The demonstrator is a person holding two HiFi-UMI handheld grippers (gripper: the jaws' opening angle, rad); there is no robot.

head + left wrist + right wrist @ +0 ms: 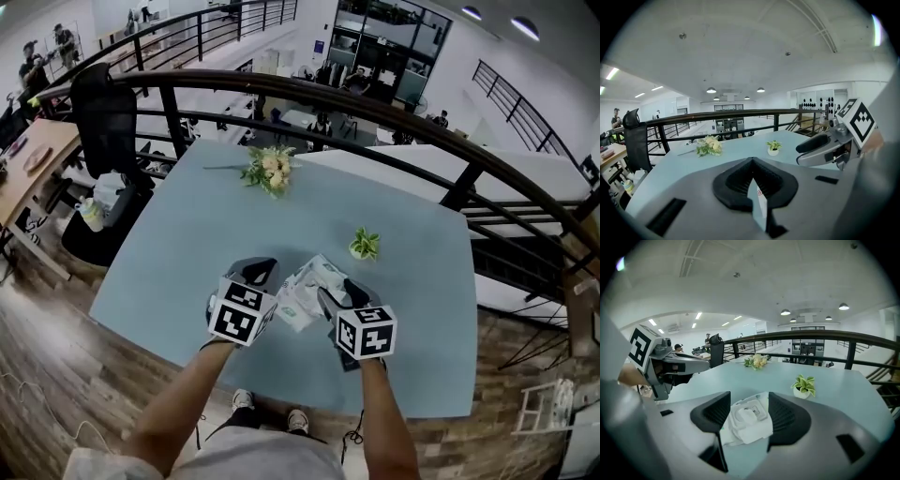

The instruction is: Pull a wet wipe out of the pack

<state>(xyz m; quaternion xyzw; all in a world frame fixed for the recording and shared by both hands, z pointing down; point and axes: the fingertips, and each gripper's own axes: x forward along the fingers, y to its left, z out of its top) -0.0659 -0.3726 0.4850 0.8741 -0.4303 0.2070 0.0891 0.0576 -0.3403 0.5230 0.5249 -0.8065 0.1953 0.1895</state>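
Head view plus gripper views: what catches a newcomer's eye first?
First, the two marker-cube grippers at the near edge of the pale blue table. The right gripper holds the wet wipe pack between its jaws, and the left gripper is shut on a thin white sheet seen edge-on. Behind them, a bouquet lies near the far edge and a small potted plant stands to the right.

A pale blue worktop (187,253) carries a flower bouquet (270,169) at its 12 o'clock edge and a small potted plant (365,245) at about 2 o'clock. A black railing (234,79) curves behind it. A black office chair (105,117) stands at 10 o'clock, on the wooden floor (56,375).
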